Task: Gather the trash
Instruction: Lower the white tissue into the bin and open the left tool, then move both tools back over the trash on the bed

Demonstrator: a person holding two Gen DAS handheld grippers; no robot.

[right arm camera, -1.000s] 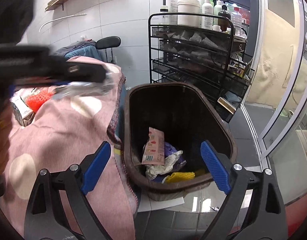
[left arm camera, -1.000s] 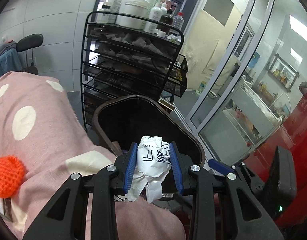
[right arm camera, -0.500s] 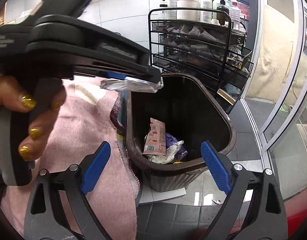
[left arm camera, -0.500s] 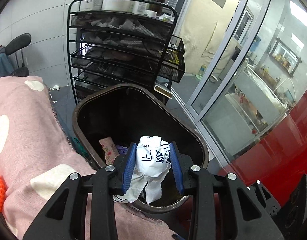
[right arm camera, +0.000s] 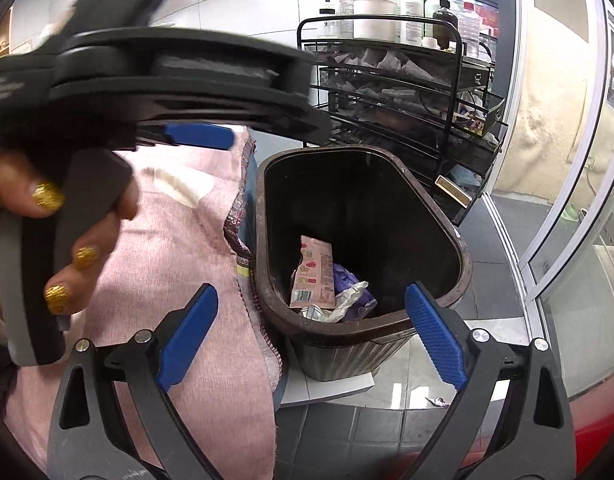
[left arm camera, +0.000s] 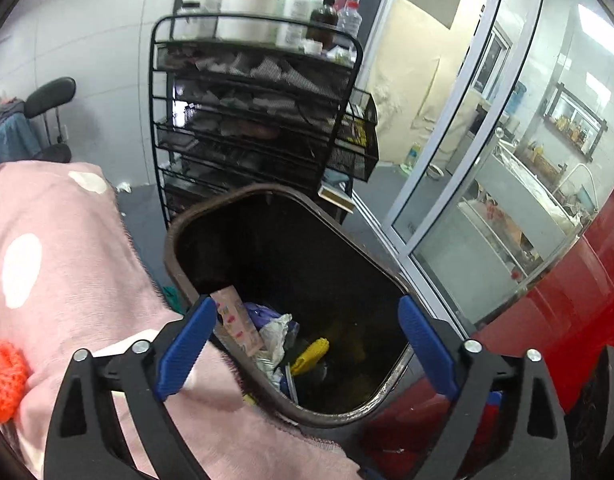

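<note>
Left hand-held gripper (left arm camera: 307, 344) over brown bin (left arm camera: 267, 200), lower centre of frame, jaws just opened wide, nothing btwn them; looks like release spot for trash. Wrappers (left arm camera: 239, 326) lie at bin bottom. Person's hand (right arm camera: 63, 232) at left of right view, gripping its handle. Right hand-held gripper (right arm camera: 311, 332) spread, empty, tilted down twd bin beside pink blanket (right arm camera: 179, 240).

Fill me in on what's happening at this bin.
A person is collecting trash with a handheld gripper in each hand. The left gripper hangs over the brown bin; its jaws have just been opening and nothing is between them. The right gripper is open and empty too. Wrappers and crumpled paper lie in the bin beside the pink blanket.
</note>
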